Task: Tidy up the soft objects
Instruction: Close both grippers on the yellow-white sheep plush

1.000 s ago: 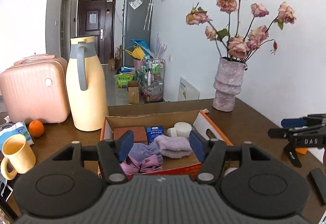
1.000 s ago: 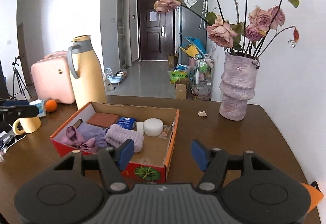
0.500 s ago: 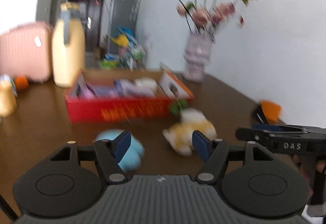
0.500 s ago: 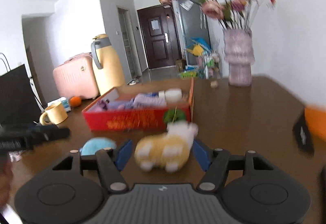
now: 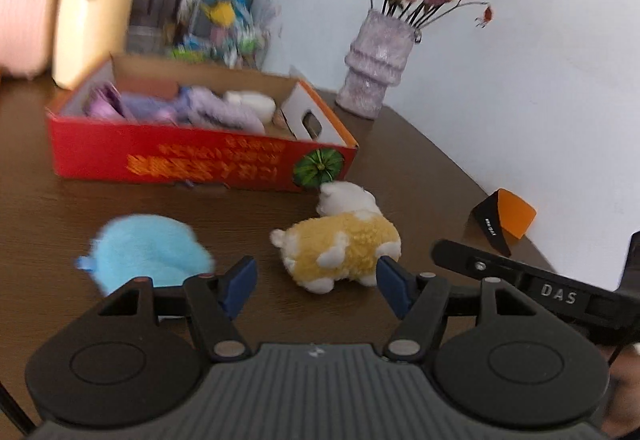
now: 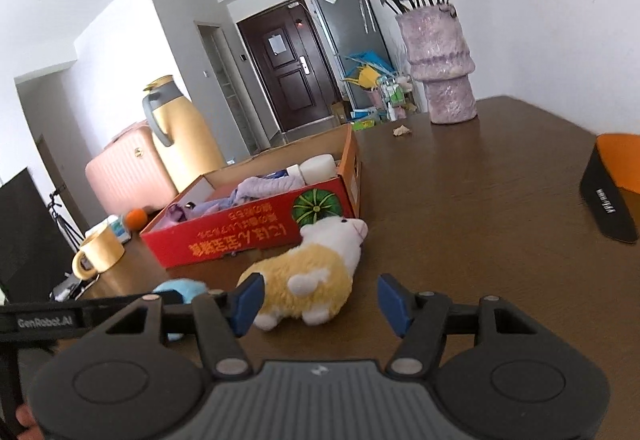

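A yellow-and-white plush animal point(image 5: 344, 244) point(image 6: 308, 280) lies on the brown table in front of the red cardboard box point(image 5: 192, 160) point(image 6: 248, 236). To its left lies a fluffy blue plush point(image 5: 148, 252) point(image 6: 180, 288). Purple cloths point(image 5: 216, 108) and a white roll fill the box. My left gripper point(image 5: 316, 282) is open low over the table, with the yellow plush just beyond its tips. My right gripper point(image 6: 320, 302) is open too; the plush sits ahead, toward its left finger. Neither gripper holds anything.
A purple vase of dried roses point(image 5: 376, 60) point(image 6: 440, 68) stands at the back right. An orange-and-black object point(image 5: 504, 220) point(image 6: 612, 192) lies near the right edge. A yellow thermos point(image 6: 180, 136), pink case point(image 6: 128, 176), mug point(image 6: 100, 252) and an orange point(image 6: 136, 218) stand left of the box.
Both grippers have come down from above the box to just over the table in front of it. The two plush toys, out of view before, now lie just ahead of the fingertips.
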`<state>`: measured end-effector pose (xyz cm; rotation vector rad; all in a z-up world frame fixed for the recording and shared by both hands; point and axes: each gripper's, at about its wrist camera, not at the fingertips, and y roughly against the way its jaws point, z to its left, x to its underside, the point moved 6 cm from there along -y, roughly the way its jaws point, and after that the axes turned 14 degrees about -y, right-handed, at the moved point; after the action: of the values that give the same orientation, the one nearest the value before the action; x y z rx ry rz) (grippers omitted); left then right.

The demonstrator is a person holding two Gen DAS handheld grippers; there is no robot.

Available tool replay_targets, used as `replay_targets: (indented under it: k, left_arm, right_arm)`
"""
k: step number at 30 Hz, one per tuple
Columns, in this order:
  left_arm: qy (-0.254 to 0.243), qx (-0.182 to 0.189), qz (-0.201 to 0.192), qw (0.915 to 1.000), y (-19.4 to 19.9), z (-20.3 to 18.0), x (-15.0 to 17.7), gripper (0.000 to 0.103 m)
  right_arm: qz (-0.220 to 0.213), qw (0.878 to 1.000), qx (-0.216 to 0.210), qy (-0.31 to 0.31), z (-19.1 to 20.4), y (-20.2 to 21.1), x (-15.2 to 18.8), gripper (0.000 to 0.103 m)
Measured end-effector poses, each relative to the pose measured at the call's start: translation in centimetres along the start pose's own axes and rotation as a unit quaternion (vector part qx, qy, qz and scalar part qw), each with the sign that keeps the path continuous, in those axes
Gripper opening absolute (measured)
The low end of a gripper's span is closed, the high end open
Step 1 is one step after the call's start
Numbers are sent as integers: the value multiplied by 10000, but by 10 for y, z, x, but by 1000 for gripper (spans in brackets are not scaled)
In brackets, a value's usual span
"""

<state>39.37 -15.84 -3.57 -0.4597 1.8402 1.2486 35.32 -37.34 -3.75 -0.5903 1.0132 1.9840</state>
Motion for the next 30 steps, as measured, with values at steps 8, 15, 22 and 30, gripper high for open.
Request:
replay_targets:
  k: [8, 15, 22, 30]
  left_arm:
    - [739, 418, 449, 9954, -68, 24, -9, 49]
    - [1163, 871, 468, 9883, -78, 35, -8, 45]
    - [974, 781, 481, 9910, -73, 29, -8, 44]
    - [759, 847, 403, 9927, -17, 9, 18, 43]
  right_arm:
    - [314, 9984, -93, -456, -12, -72, -30, 56]
    - [661, 9923, -382, -980, -25, -118, -29, 46]
    - [670, 9927, -417, -908, -20, -121, -27, 42]
    - [655, 9904, -599, -1058, -15, -80, -2, 42]
